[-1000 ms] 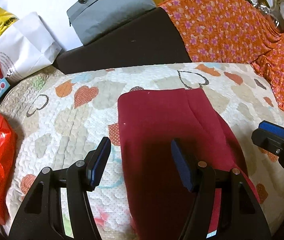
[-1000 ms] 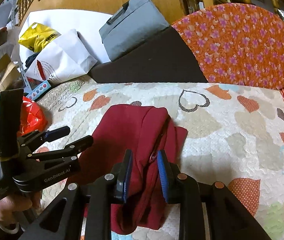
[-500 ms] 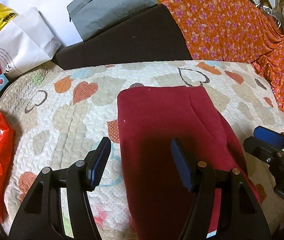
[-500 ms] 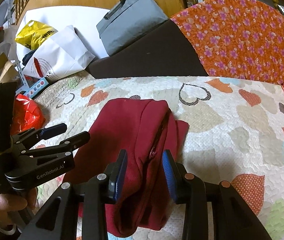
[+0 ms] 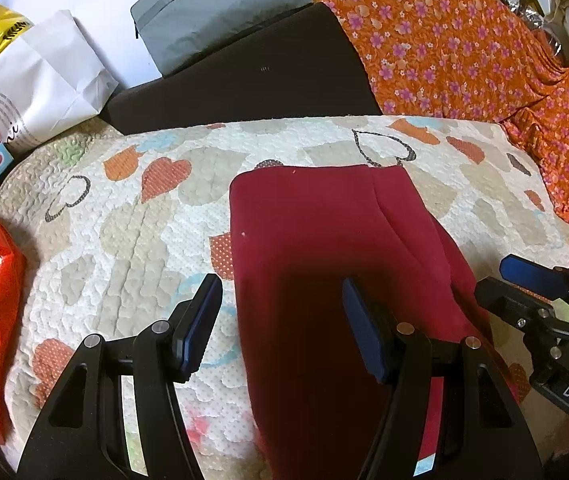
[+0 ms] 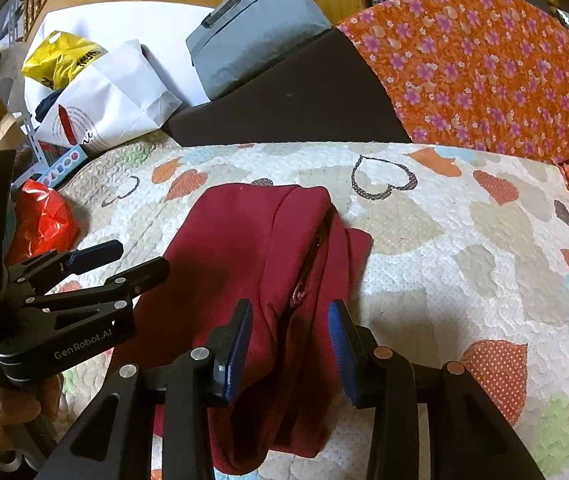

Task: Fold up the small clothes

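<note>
heart quilt (image 5: 132,240), grey bag (image 5: 220,12) (background), orange cloth (image 5: 464,60)

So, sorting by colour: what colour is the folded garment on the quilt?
Dark red garment, plain; clearest in the left wrist view.

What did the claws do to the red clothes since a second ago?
The right claw let go of the dark red garment: its jaws were nearly pinched on the fold and are opening now, pads off the cloth. The left claw stayed open, and the garment stayed folded on the heart quilt.

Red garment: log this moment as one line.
stage: fold laid | red garment: folded on heart quilt | left gripper: open, empty | right gripper: opening, garment edge between pads
</note>
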Motion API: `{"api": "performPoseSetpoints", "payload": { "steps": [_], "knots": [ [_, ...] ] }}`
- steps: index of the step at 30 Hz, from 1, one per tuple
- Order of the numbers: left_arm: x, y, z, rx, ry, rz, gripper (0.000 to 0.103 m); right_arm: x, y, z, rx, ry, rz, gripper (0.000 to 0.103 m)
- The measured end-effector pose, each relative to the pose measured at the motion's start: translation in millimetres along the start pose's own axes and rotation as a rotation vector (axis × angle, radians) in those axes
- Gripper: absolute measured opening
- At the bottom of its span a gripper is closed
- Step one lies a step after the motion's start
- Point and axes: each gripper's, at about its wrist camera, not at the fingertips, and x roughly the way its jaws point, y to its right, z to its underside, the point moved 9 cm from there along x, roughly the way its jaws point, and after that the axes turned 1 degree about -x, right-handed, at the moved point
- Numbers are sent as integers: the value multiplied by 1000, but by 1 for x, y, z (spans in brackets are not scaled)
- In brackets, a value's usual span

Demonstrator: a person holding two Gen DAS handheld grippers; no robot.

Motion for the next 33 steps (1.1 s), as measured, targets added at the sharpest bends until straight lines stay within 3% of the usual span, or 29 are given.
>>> {"api": "performPoseSetpoints", "payload": {
  "steps": [33],
  "knots": [
    [0,-6,-4,22,2,4,63,4,-9,5,-1,-20,-14,38]
  ]
}}
